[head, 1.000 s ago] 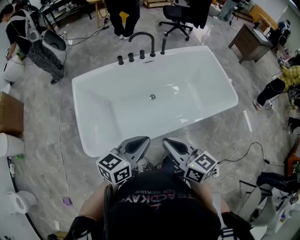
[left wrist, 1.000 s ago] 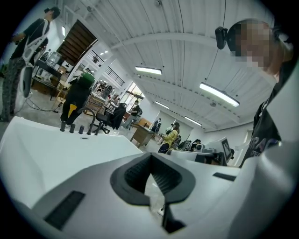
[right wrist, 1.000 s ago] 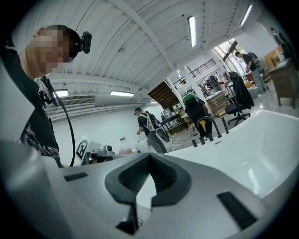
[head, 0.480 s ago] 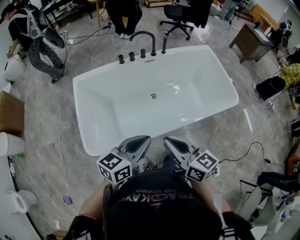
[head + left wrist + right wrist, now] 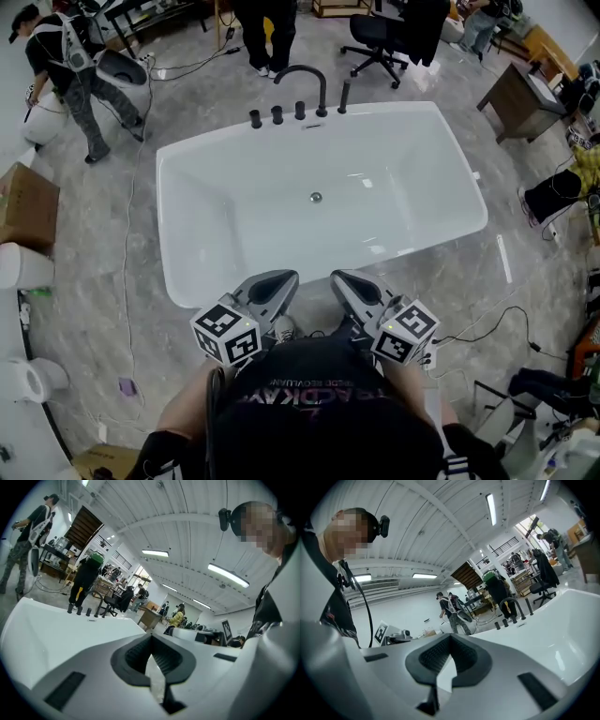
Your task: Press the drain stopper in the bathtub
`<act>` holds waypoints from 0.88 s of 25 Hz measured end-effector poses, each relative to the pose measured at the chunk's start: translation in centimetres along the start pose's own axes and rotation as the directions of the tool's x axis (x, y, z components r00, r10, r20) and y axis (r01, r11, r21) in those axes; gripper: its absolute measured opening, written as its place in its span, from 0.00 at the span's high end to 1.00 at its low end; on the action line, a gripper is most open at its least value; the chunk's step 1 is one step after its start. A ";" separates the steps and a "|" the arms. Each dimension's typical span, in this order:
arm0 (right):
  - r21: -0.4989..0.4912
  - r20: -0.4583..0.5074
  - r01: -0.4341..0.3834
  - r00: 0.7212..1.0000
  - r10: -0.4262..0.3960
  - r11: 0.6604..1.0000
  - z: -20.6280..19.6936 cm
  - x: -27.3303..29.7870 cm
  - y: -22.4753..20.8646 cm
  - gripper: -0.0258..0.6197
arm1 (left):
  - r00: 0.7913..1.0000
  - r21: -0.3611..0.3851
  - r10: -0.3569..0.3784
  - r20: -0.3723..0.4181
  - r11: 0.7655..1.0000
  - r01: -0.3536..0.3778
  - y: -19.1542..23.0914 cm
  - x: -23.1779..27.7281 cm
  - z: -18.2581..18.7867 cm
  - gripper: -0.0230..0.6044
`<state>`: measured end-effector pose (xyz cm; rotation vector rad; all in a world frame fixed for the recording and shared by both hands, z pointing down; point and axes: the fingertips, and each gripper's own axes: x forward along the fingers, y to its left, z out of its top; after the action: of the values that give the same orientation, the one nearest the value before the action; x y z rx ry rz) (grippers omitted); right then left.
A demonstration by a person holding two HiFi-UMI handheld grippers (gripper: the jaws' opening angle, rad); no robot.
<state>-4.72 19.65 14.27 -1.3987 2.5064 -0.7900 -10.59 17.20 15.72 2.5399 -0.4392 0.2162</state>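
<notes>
The white bathtub [image 5: 165, 216] lies in front of me in the head view, empty. Its small round metal drain stopper [image 5: 316, 197] sits mid-floor. A black arched faucet [image 5: 305, 82] and black knobs [image 5: 277, 114] stand on the far rim. My left gripper [image 5: 279, 278] and right gripper [image 5: 348, 279] are held side by side close to my chest, short of the near rim, both shut and holding nothing. In the left gripper view the left gripper [image 5: 151, 637] points across the tub's edge [image 5: 51, 634]. The right gripper [image 5: 450, 637] also aims over the tub [image 5: 562, 639].
A person [image 5: 70, 70] with equipment walks at the far left. A cardboard box [image 5: 26, 202] and white fixtures [image 5: 23, 267] line the left side. An office chair [image 5: 375, 42] and a desk [image 5: 517, 98] stand beyond the tub. Cables [image 5: 487, 309] trail on the floor at right.
The tub sits slightly lower and further right in the head view, as the camera shifted. The person at the far left has walked on. Both grippers keep their place and stay shut.
</notes>
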 end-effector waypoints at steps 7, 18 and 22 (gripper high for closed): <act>-0.001 -0.048 -0.058 0.997 0.058 0.998 2.3 -0.9 -4.6 0.94 | 0.996 -0.035 0.077 0.035 0.997 -0.075 -0.3 4.2 1.0 0.95; 0.033 -0.058 -0.085 0.995 0.086 0.996 5.6 -2.3 -12.9 0.94 | 0.991 -0.066 0.134 0.009 0.989 -0.133 0.0 11.7 1.6 0.95; 0.043 -0.080 -0.110 0.990 0.113 0.993 6.6 -3.2 -15.3 0.94 | 0.986 -0.075 0.164 0.005 0.984 -0.163 0.0 14.6 2.2 0.95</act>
<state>10.97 13.45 16.28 -1.2256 2.5895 -0.8860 3.20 12.15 17.41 2.4347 -0.6495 0.2427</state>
